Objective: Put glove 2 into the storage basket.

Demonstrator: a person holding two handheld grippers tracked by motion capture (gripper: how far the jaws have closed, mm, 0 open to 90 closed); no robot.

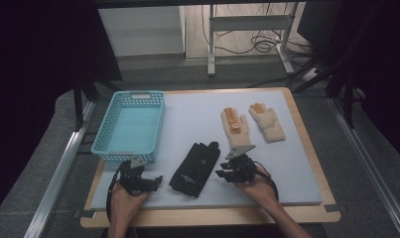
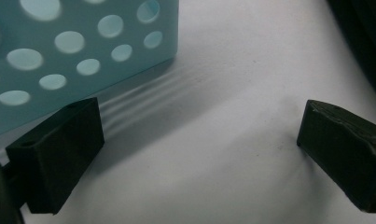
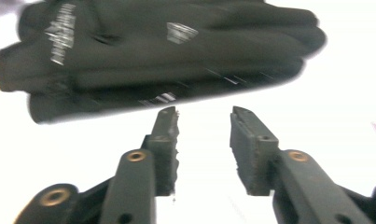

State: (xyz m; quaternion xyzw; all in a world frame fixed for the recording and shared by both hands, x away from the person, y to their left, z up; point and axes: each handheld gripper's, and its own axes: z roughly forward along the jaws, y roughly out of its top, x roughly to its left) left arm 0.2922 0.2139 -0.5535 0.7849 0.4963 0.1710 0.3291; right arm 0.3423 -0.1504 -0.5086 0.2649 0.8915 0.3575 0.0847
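Black gloves [image 1: 195,168], laid together as a flat pair, rest on the pale grey-blue mat [image 1: 197,116] near its front edge, between the two grippers. Right gripper [image 1: 222,174], at about 3 o'clock from the pair, points toward it with jaws partly apart and nothing between them; in the right gripper view the gloves [image 3: 157,60] lie just beyond the jaw tips, not touching. Left gripper [image 1: 158,179], at about 9 o'clock from the gloves, rests low on the mat with jaws wide and empty; its own view shows bare mat between the pads and the basket wall [image 2: 83,51] just beside.

Step in hand, as judged: the approach to a pickup of the black pair. The next move calls for sliding the right jaws over the nearest edge of the fabric and closing through both layers.

Light blue perforated basket [image 1: 130,126] sits at 10 o'clock from the gloves, empty. Two cream gloves [image 1: 252,124] with orange fingertips lie at 1 o'clock, apart from each other. The mat covers a wooden tabletop [image 1: 212,218]; beyond are a dark carpeted floor, a white frame's legs and loose cables.
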